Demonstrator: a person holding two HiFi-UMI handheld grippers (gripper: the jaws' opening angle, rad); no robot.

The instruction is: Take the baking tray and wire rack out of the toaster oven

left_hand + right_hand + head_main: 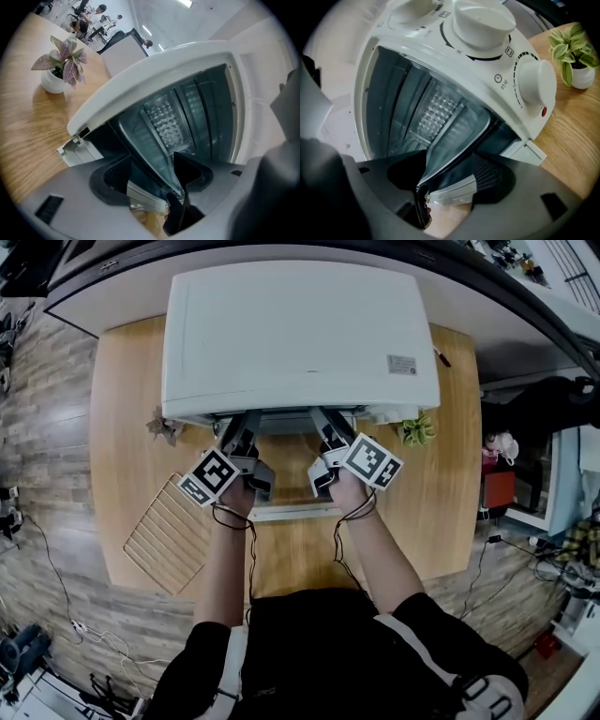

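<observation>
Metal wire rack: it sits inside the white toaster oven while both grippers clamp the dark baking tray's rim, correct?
No. The head view shows the metal wire rack lying out on the wooden table, by its near left corner, outside the white toaster oven. The rest holds: the left gripper and right gripper both clamp the dark baking tray by its rim.

My right gripper sat at the mouth of the toaster oven. Its jaws were closed on either side of the front edge of the baking tray, which reached back into the oven's open cavity. Two large white knobs stood on the oven's control panel, with a small red lamp just beside one. A potted plant stood on the wooden bench, near the oven's panel side.
</observation>
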